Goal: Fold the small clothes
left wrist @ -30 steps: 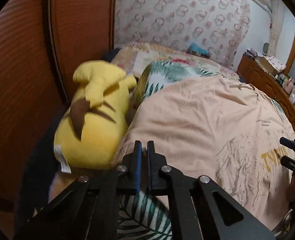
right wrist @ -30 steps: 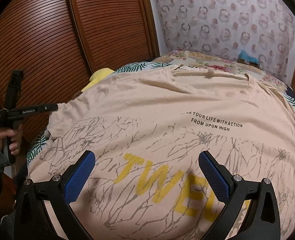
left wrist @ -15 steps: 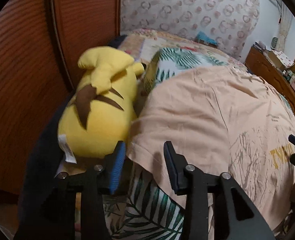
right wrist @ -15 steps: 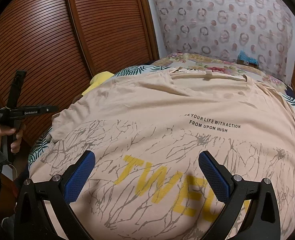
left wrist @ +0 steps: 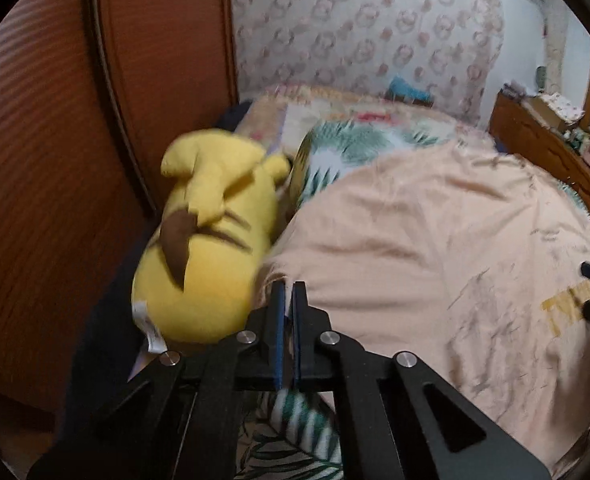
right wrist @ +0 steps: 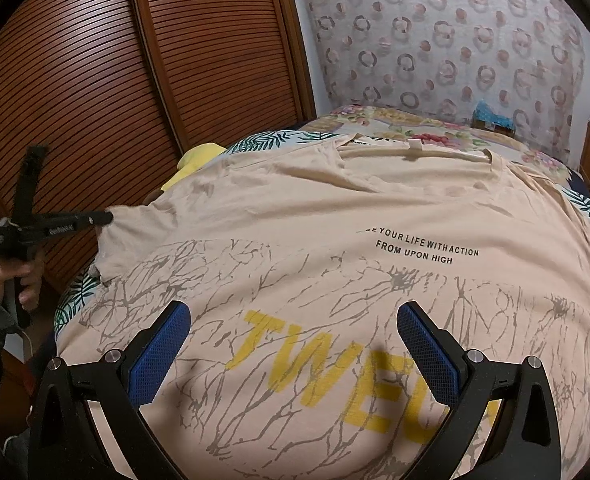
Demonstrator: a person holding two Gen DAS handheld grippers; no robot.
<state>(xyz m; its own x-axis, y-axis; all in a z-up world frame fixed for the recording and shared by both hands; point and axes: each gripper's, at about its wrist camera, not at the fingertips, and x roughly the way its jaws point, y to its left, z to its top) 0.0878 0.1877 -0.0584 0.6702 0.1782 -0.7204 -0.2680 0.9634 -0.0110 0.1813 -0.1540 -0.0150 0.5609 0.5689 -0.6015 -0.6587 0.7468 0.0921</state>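
A peach T-shirt (right wrist: 335, 216) with yellow letters and black print lies spread face up on the bed, collar at the far end. It also shows in the left wrist view (left wrist: 435, 240). My left gripper (left wrist: 288, 292) is shut on the edge of the shirt's left sleeve (right wrist: 131, 224); in the right wrist view it (right wrist: 105, 218) pinches that sleeve at the far left. My right gripper (right wrist: 295, 344) is open and empty, just above the shirt's lower front over the yellow letters.
A yellow plush toy (left wrist: 211, 248) lies at the bed's left edge against brown slatted wardrobe doors (right wrist: 95, 80). A leaf-print cover (left wrist: 355, 148) lies under the shirt. A wooden dresser (left wrist: 551, 152) stands to the right. A patterned curtain (right wrist: 435, 32) hangs behind the bed.
The left gripper was open beside the sleeve half a second ago and has shut on its edge. The sleeve is now pulled up slightly. The right gripper has not moved.
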